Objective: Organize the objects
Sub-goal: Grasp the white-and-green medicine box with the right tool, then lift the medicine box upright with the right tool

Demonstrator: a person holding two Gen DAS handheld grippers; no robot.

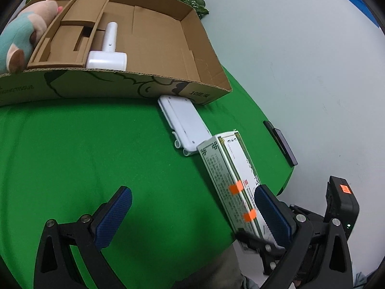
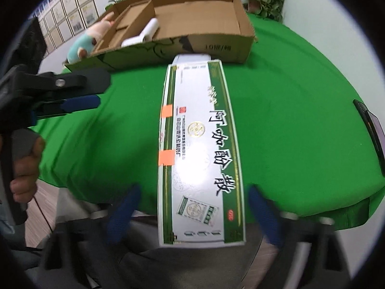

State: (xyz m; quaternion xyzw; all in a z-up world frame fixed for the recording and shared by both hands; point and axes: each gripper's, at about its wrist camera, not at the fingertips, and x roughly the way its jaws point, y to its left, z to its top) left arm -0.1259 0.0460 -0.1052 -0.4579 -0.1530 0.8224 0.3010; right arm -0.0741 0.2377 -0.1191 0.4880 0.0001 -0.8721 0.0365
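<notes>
Right now a long white-and-green carton (image 2: 201, 154) lies lengthwise between the blue fingers (image 2: 124, 210) of the right gripper (image 2: 192, 213), its near end sticking out past the edge of the green table (image 2: 300, 120). Both fingers stand a little clear of the carton's long sides, so the jaws are spread and nothing is pinched, though that view is blurred. Two orange tape tabs (image 2: 166, 157) sit on the carton's left edge.

Over to the left, the left gripper (image 1: 192, 213) hangs above bare green cloth with its jaws spread wide and nothing between them; its right finger (image 1: 272, 214) overlaps the carton's side in the left wrist view (touching or just in front, I cannot tell). A hand (image 2: 25, 166) grips its handle.

Beyond the carton's far end a flat white case (image 1: 182, 125) lies on the cloth, its far end touching the wall of an open cardboard box (image 1: 209, 89). Inside the box are a white T-shaped gadget (image 1: 107, 57) and a cardboard insert (image 1: 72, 31), with a stuffed toy (image 1: 24, 31) at the left end. A dark phone (image 1: 280, 142) lies near the table's right edge.
</notes>
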